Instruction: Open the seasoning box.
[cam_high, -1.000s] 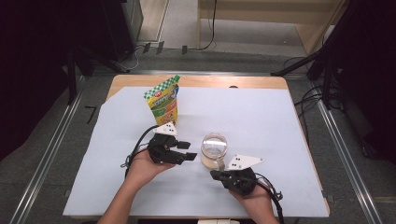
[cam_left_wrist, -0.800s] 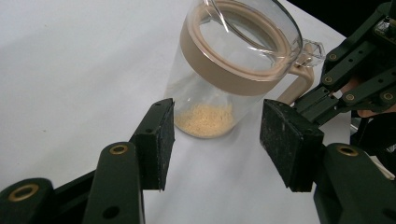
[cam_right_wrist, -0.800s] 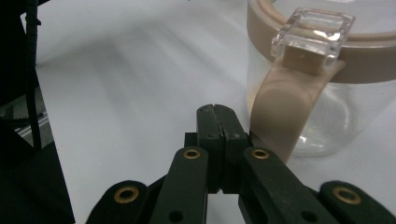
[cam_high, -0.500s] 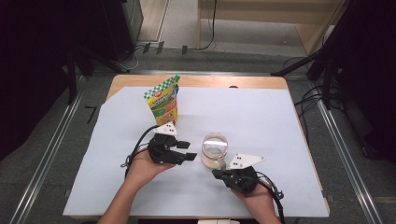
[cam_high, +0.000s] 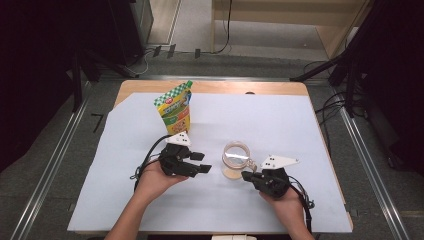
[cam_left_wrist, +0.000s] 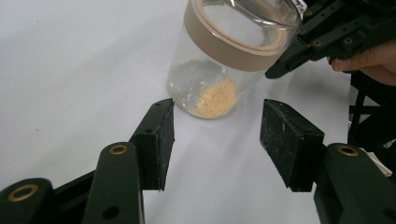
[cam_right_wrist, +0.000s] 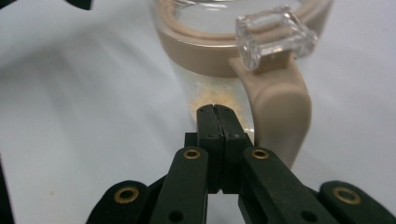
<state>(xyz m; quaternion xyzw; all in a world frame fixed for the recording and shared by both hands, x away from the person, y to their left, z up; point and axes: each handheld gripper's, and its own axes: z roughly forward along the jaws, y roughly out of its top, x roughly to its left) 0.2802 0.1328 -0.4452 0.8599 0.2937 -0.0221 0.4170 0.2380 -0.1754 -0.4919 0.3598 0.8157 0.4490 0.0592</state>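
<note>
On the white surface the jar stood upright, mouth up, between my grippers; left gripper was spread empty, right gripper pressed together beside its latch.

A recording lab is indicated: a worktop covered with white sheet, floor rails, cables and dark stands are seen around it.

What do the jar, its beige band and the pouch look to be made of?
Jar: clear and glossy, glass or hard plastic; the yellow grains at its bottom show through the wall. Band: smooth matte beige, probably plastic, moulded in one piece with a clasp strap. Pouch: printed, slightly shiny film, standing upright, likely flexible plastic.
</note>
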